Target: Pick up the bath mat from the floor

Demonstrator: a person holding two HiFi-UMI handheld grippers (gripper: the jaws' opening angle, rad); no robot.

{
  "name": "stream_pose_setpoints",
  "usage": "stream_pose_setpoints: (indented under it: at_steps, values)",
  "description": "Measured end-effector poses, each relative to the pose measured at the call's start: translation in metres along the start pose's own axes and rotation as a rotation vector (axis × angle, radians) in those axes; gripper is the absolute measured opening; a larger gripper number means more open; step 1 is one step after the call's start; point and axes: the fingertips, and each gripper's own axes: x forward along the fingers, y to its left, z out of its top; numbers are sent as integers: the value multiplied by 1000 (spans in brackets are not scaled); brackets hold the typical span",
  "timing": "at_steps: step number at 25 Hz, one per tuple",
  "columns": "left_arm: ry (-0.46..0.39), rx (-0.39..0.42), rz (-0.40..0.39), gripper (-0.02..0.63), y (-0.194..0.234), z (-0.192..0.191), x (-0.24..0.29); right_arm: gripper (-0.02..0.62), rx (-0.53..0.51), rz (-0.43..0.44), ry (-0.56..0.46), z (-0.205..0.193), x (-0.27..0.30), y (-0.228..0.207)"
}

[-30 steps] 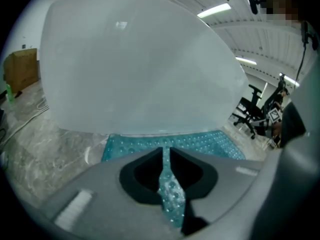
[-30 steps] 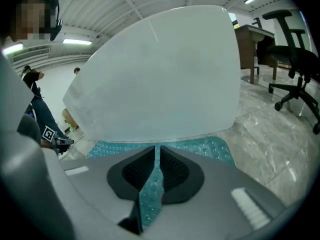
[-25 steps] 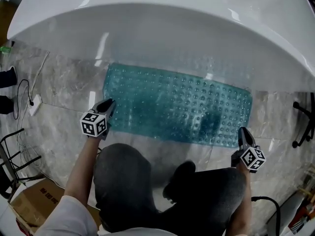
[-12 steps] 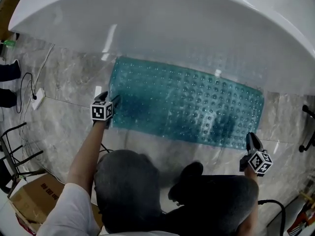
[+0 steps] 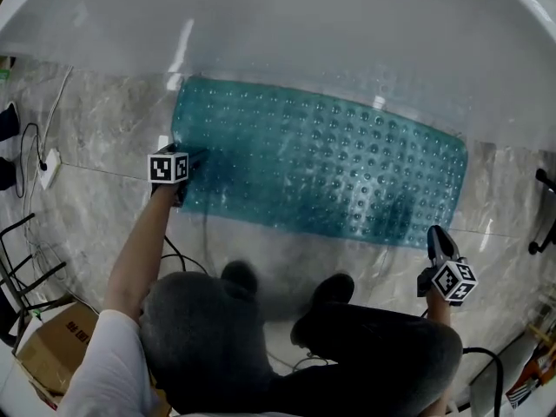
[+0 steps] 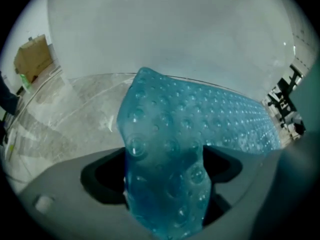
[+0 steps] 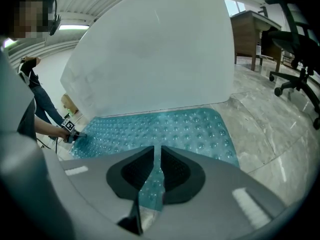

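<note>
A teal, bubble-studded bath mat (image 5: 321,168) lies on the marble floor along the white bathtub (image 5: 304,33). My left gripper (image 5: 187,159) is at the mat's left edge. In the left gripper view a lifted, bunched corner of the mat (image 6: 165,149) lies between its jaws, which are opening wide, with dark gaps on both sides. My right gripper (image 5: 434,234) is at the mat's front right corner. In the right gripper view its jaws (image 7: 159,159) stand almost together, pinching a thin strip of the mat's edge (image 7: 152,189).
The tub's wall (image 7: 150,54) overhangs the mat's far side. A cardboard box (image 5: 39,354) and a power strip with cables (image 5: 45,168) lie at the left. An office chair (image 7: 295,44) and a wooden desk (image 7: 250,34) stand at the right. The person's dark-trousered legs (image 5: 287,346) crouch in front.
My left gripper has moved away from the person onto the mat's left edge. The right gripper has stayed at the front right corner.
</note>
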Motion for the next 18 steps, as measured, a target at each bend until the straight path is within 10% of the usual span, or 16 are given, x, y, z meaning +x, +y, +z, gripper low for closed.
stream_pose_setpoints:
  at_steps: [4, 11, 18]
  values:
    - [-1, 23, -18, 407, -12, -3, 2, 49, 28, -12, -2, -16, 2, -9]
    - [26, 177, -74, 83, -56, -1, 1, 50, 33, -25, -9, -23, 20, -17]
    - [20, 161, -103, 26, -82, 2, -11, 66, 15, -105, -17, -14, 25, -54]
